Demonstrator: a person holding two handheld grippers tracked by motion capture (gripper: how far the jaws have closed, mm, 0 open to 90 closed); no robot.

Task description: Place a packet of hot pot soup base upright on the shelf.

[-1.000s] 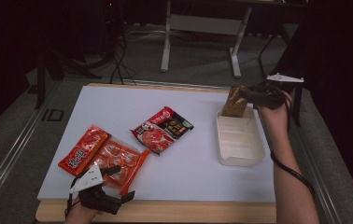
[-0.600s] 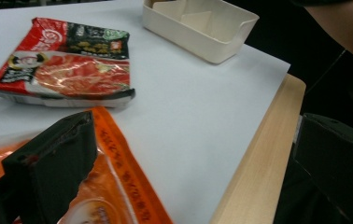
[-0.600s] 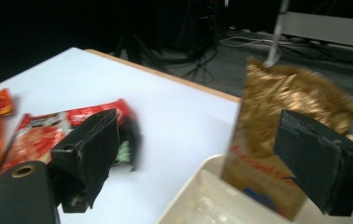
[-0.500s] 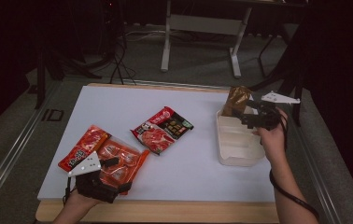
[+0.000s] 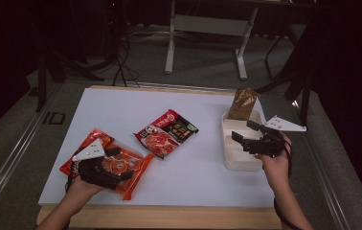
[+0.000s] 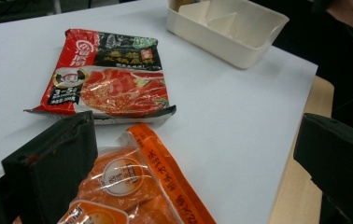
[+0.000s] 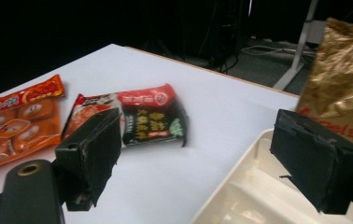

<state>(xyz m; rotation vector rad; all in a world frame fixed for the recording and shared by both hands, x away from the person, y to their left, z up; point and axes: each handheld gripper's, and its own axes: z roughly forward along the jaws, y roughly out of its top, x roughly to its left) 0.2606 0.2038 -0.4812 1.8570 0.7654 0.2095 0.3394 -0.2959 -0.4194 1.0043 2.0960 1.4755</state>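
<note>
My left gripper [image 5: 118,164] hovers open low over an orange snack packet [image 5: 131,165] at the table's near left. In the left gripper view its jaws stand wide apart [image 6: 193,140] with the orange packet [image 6: 132,186] below them. A red and black soup-base packet [image 5: 166,132] lies flat mid-table. My right gripper [image 5: 246,132] is open over a white divided bin [image 5: 239,164] at the right. A gold bag [image 5: 243,103] stands upright in the bin's far end. Nothing sits between the right jaws [image 7: 198,135]; the gold bag [image 7: 347,84] rises beyond them.
A second red packet [image 5: 84,146] lies against the orange one on its left. The white table [image 5: 203,177] has a wooden front edge [image 5: 169,218]. Metal stand legs [image 5: 172,43] and cables sit on the dark floor behind.
My right gripper has drawn back from the gold bag toward the near side, leaving the bag standing in the bin. The left gripper has moved forward over the orange packet.
</note>
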